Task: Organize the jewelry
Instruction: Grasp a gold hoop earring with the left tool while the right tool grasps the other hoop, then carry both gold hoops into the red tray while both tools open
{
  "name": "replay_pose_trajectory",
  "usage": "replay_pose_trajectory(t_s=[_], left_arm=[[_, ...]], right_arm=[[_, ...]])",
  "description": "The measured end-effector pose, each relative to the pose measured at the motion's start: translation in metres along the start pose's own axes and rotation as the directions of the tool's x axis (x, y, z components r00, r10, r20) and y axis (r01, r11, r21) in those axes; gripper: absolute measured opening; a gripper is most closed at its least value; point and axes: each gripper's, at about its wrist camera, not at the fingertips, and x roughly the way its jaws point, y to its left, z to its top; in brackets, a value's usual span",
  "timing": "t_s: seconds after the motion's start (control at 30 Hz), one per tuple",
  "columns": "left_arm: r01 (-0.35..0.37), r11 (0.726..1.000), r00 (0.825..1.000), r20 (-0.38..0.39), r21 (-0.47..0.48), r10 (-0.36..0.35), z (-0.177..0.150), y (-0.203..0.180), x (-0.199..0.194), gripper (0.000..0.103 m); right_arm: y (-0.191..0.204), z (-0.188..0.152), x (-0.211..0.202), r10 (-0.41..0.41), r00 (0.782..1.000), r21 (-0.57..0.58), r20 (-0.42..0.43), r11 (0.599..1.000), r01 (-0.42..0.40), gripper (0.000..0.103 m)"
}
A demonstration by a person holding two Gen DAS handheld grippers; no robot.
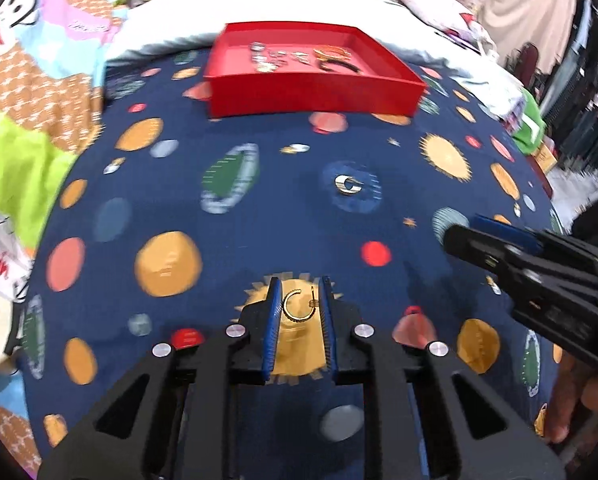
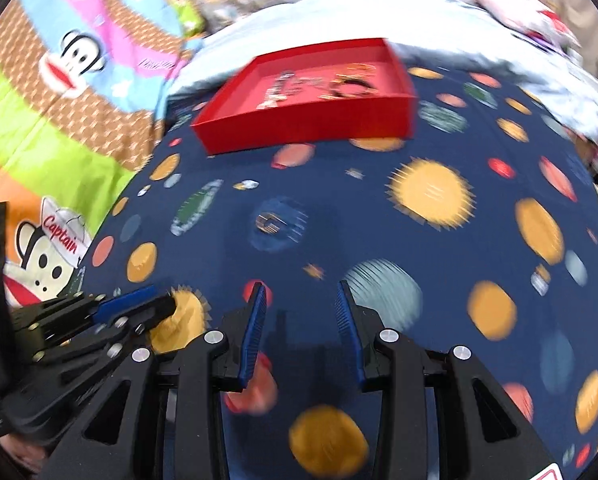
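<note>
— Where is the gold hoop earring (image 1: 297, 307)?

— Right between the blue pads (image 1: 272, 322) of the left gripper (image 1: 299, 300). The pads squeeze it from both sides, nearly shut.

— What does it look like?

— A small gold C shape with a little post on one side.

— And the right gripper (image 2: 301, 300)?

— Its fingers stand wide apart, holding nothing.

— What is farther away?

— Another small earring (image 1: 349, 184) lies on the dark blue planet blanket (image 1: 259, 240). Behind it sits the red tray (image 1: 315, 96) with more jewelry (image 1: 299, 56) inside.

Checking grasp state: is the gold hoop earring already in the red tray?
No, the gold hoop earring sits between the left gripper fingers, over the blue cloth, well short of the red tray.
</note>
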Motion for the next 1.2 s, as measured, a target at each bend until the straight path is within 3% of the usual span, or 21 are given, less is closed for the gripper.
replay_pose_trajectory(t_s=[0.27, 0.57, 0.83, 0.9, 1.07, 1.13, 1.2], left_arm=[[-0.045, 0.996, 0.999, -0.006, -0.078, 0.044, -0.004, 0.033, -0.008, 0.018], [-0.044, 0.995, 0.999, -0.021, -0.094, 0.042, -0.003, 0.036, -0.004, 0.018], [-0.034, 0.995, 0.999, -0.031, -0.092, 0.031, -0.002, 0.034, 0.001, 0.018], [-0.030, 0.996, 0.999, -0.030, -0.087, 0.027, -0.003, 0.031, 0.001, 0.018], [-0.025, 0.996, 0.999, -0.026, -0.081, 0.023, -0.002, 0.030, 0.000, 0.018], [-0.024, 0.996, 0.999, -0.025, -0.085, 0.022, -0.001, 0.031, -0.001, 0.018], [-0.024, 0.996, 0.999, -0.026, -0.088, 0.022, -0.001, 0.032, -0.001, 0.018]], right_arm=[[0.023, 0.037, 0.057, 0.031, 0.998, -0.108, -0.052, 0.993, -0.036, 0.035], [0.025, 0.046, 0.077, 0.041, 0.997, -0.144, -0.072, 0.988, -0.051, 0.034], [0.013, 0.036, 0.071, 0.031, 0.997, -0.111, -0.074, 0.993, -0.039, 0.004], [0.010, 0.035, 0.070, 0.042, 0.996, -0.096, -0.076, 0.994, -0.050, 0.003], [0.015, 0.035, 0.067, 0.057, 0.995, -0.113, -0.078, 0.991, -0.066, 0.006], [0.019, 0.037, 0.065, 0.044, 0.997, -0.131, -0.066, 0.990, -0.053, 0.021], [0.022, 0.041, 0.067, 0.024, 0.998, -0.143, -0.054, 0.989, -0.031, 0.024]])
